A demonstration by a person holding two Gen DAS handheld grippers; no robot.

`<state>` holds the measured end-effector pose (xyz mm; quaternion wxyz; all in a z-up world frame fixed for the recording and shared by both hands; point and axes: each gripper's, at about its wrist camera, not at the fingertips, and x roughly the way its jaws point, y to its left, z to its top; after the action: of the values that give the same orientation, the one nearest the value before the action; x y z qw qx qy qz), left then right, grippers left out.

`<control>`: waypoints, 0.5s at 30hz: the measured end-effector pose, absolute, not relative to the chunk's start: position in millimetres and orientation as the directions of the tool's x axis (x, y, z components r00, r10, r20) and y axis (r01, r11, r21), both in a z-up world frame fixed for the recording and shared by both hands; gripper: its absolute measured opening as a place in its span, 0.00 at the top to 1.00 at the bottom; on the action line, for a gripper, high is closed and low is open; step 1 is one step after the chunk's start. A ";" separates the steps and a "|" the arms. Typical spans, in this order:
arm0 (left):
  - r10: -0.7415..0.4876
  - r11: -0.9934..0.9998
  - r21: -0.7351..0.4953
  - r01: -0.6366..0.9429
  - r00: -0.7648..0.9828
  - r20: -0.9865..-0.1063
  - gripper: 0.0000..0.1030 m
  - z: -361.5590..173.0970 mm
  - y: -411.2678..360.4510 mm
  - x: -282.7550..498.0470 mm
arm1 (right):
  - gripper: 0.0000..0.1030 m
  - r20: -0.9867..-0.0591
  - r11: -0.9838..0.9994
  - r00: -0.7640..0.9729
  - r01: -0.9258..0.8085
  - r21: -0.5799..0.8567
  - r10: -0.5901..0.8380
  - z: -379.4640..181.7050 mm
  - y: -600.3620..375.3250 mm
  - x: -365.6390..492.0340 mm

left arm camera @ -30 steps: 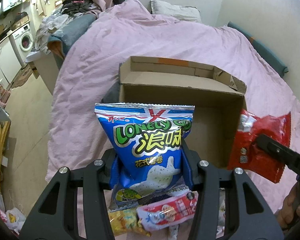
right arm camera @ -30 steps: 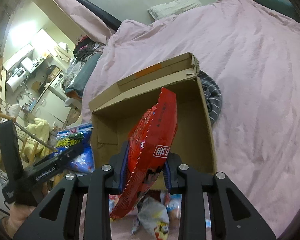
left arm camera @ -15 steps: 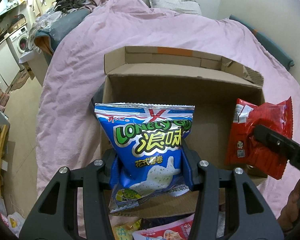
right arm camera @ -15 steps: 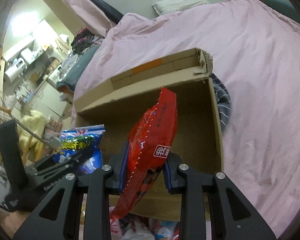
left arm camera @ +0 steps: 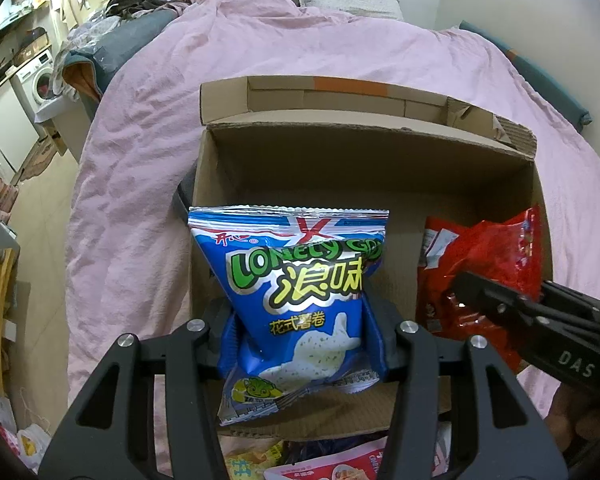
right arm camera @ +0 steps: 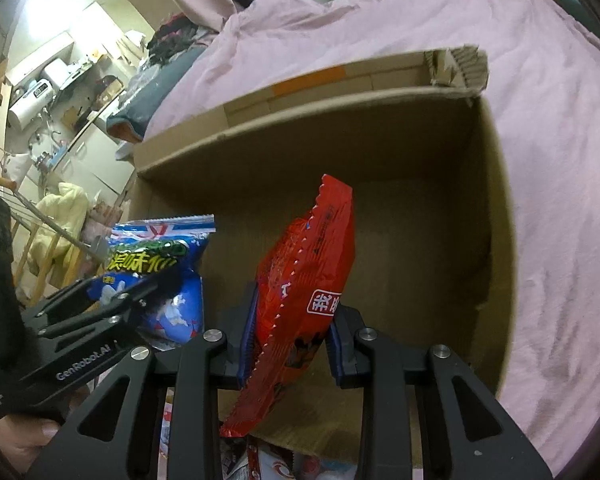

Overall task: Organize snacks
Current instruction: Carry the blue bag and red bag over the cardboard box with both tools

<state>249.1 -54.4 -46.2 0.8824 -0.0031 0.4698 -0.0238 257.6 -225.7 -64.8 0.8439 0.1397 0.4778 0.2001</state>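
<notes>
My left gripper (left arm camera: 300, 336) is shut on a blue Lonely God snack bag (left arm camera: 296, 280) and holds it upright over the left part of an open cardboard box (left arm camera: 364, 160). My right gripper (right arm camera: 290, 340) is shut on a red snack bag (right arm camera: 304, 292) and holds it on edge over the box (right arm camera: 420, 216). In the left wrist view the red bag (left arm camera: 488, 264) and right gripper (left arm camera: 460, 292) hang at the box's right side. In the right wrist view the blue bag (right arm camera: 156, 264) and left gripper (right arm camera: 148, 292) show at the left.
The box sits on a pink duvet (left arm camera: 340, 40) on a bed. Several more snack packets (left arm camera: 324, 464) lie in front of the box's near wall. A pillow (left arm camera: 344, 0) lies at the head. Clothes and a washing machine (left arm camera: 40, 76) stand left of the bed.
Both grippers have moved forward with their bags, from in front of the box to over its inside. The loose packets have dropped to the bottom edge of view.
</notes>
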 end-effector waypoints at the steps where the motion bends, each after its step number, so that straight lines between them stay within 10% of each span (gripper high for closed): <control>1: -0.040 0.999 -0.024 0.036 0.555 -0.831 0.54 -47.3 -54.3 249.5 | 0.70 -0.755 0.881 0.457 -0.200 0.428 0.470 -67.6 -225.0 259.6; 15: -0.026 0.999 -0.002 0.045 0.540 -0.841 0.54 -56.6 -55.5 249.7 | 0.69 -0.792 0.873 0.369 -0.192 0.448 0.487 -91.4 -209.3 267.9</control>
<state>249.7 -55.5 -56.6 0.8776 0.0098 0.4789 -0.0203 267.9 -209.3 -91.4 0.8152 0.1414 0.5218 0.2080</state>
